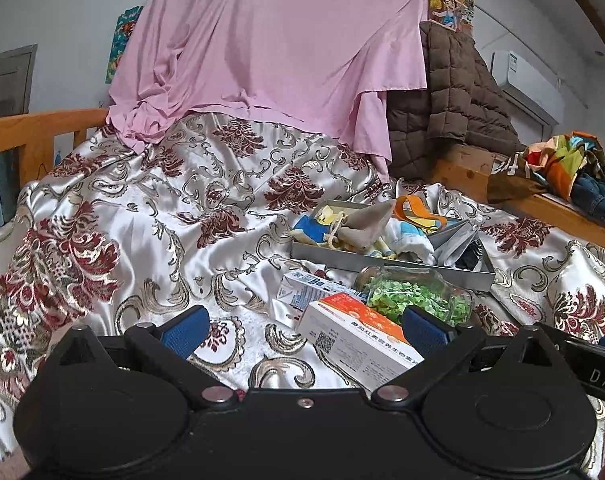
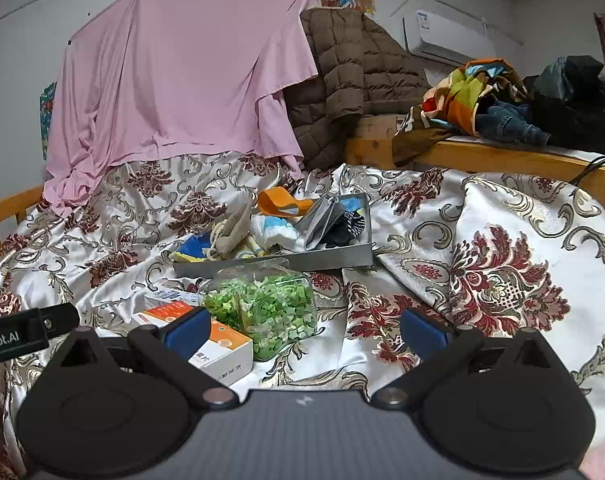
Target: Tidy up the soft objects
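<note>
Open bedspread (image 1: 142,240) fills the left and centre of the left wrist frame, unobstructed up to the hanging pink sheet (image 1: 270,48). Lower right of that frame is crowded: an orange-and-white box (image 1: 358,332), a blue-and-white carton (image 1: 306,288) and a jar of green pieces (image 1: 418,294) lie close together before the grey tray (image 1: 382,260). In the right wrist frame, raised bedspread folds (image 2: 502,272) occupy the right side; a wooden rail (image 2: 502,160) bounds the upper right.
</note>
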